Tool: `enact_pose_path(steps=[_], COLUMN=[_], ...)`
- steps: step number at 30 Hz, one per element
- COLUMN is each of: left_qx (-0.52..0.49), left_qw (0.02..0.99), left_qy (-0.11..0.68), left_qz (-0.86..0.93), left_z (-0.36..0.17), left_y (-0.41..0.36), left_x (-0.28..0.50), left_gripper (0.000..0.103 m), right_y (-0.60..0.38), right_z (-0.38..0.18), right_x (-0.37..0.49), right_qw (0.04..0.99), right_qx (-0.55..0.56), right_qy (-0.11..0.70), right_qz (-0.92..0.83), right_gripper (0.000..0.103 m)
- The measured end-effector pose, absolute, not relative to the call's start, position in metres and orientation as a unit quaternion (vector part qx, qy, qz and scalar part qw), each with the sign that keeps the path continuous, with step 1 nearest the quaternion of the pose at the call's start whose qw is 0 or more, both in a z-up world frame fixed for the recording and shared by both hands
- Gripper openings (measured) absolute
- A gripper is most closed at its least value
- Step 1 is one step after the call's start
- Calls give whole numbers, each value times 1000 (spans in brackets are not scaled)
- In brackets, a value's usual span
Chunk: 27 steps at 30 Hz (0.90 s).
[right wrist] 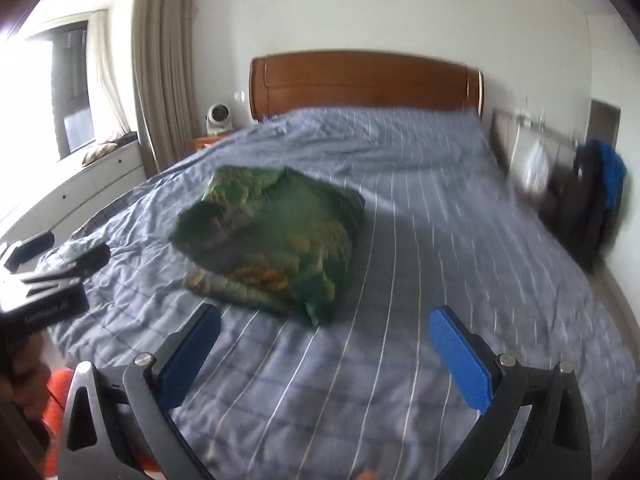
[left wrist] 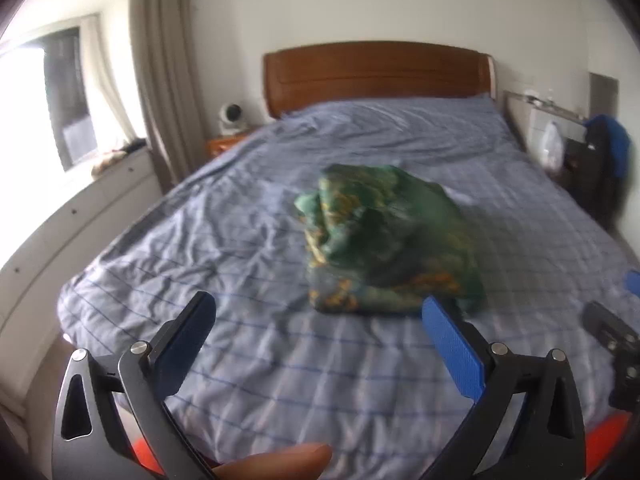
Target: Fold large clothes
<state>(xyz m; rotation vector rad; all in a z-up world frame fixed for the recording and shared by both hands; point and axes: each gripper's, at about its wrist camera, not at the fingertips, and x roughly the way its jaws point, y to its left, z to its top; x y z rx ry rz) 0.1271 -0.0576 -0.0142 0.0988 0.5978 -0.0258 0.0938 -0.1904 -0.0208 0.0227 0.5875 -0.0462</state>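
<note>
A green garment with yellow-orange print lies in a folded, lumpy bundle on the blue striped bed cover. It also shows in the right wrist view, left of centre. My left gripper is open and empty, held above the cover just in front of the bundle. My right gripper is open and empty, also just in front of the bundle. The left gripper shows at the left edge of the right wrist view, and the right gripper at the right edge of the left wrist view.
A wooden headboard stands at the far end of the bed. A white cabinet and curtained window run along the left. A small fan sits on a nightstand. A dark bag with blue cloth hangs at the right.
</note>
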Motion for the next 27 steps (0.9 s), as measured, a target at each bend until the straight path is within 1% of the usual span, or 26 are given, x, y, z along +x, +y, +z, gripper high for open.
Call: enact_pose_path(steps=[8, 20, 27], left_qx=[58, 75, 75], left_qw=[952, 942, 940], left_qy=[301, 327, 333], left_qz=[-11, -9, -20], left_z=[-7, -21, -19], left_y=[-68, -71, -72], left_x=[106, 106, 104], left_gripper=[103, 103, 103], right_y=[-194, -164, -154], right_z=[-17, -14, -11], right_x=[84, 74, 69], right_qw=[939, 939, 940], right_qx=[57, -9, -26], right_qy=[340, 344, 340], right_qz=[-21, -29, -24], right_gripper=[103, 103, 103])
